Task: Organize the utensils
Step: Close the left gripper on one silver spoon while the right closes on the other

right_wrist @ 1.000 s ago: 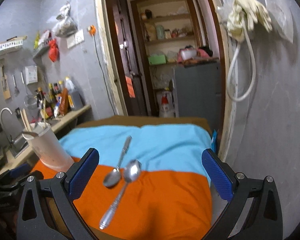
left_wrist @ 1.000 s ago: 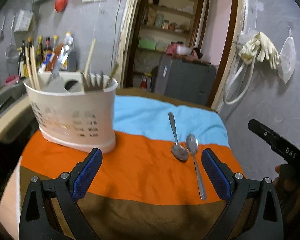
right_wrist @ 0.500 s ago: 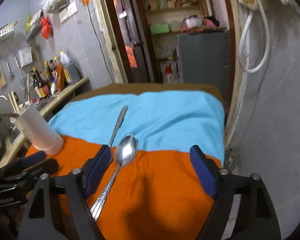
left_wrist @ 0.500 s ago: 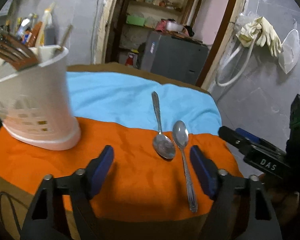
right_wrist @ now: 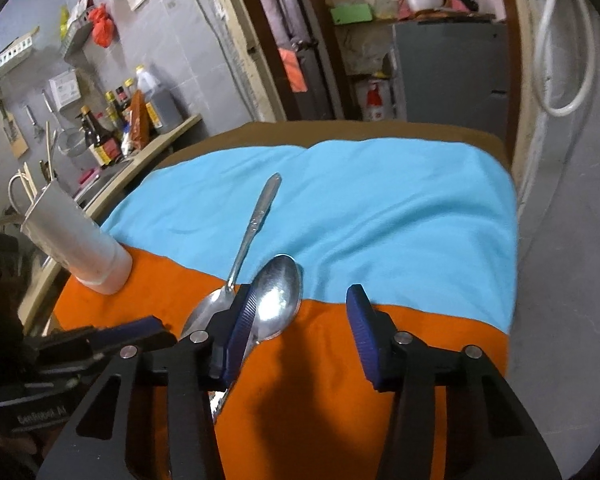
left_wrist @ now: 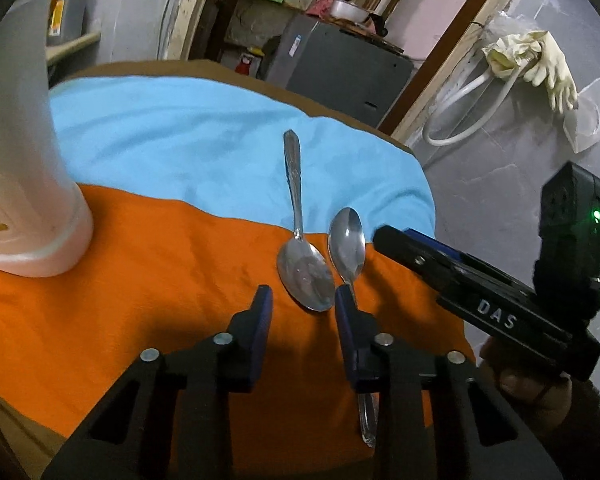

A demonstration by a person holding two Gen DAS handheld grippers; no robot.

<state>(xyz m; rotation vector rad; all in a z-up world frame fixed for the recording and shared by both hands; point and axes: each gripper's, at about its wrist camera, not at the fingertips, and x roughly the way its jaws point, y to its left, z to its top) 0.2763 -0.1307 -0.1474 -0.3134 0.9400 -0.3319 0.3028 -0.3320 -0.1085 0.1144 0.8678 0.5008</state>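
both grippers brought down and narrowed over two spoons

since a second ago, both grippers have been lowered toward the cloth-covered surface (left_wrist: 148, 300) and their jaws narrowed from wide open. two spoons are counted, lying side by side with bowls touching or nearly so at the seam between the orange and blue bands. the left spoon (left_wrist: 300, 264) has its handle pointing away onto the blue; the right spoon (left_wrist: 347, 246) has its handle pointing toward the cameras. the left gripper (left_wrist: 302, 300) is closing, partly open, nothing pressed between its two blue pads, the left spoon's bowl just ahead of them. the right gripper (right_wrist: 300, 312) is closing, wider, with nothing gripped and the right spoon's bowl just ahead of its left finger. one white utensil holder (left_wrist: 24, 168) stands at the left.
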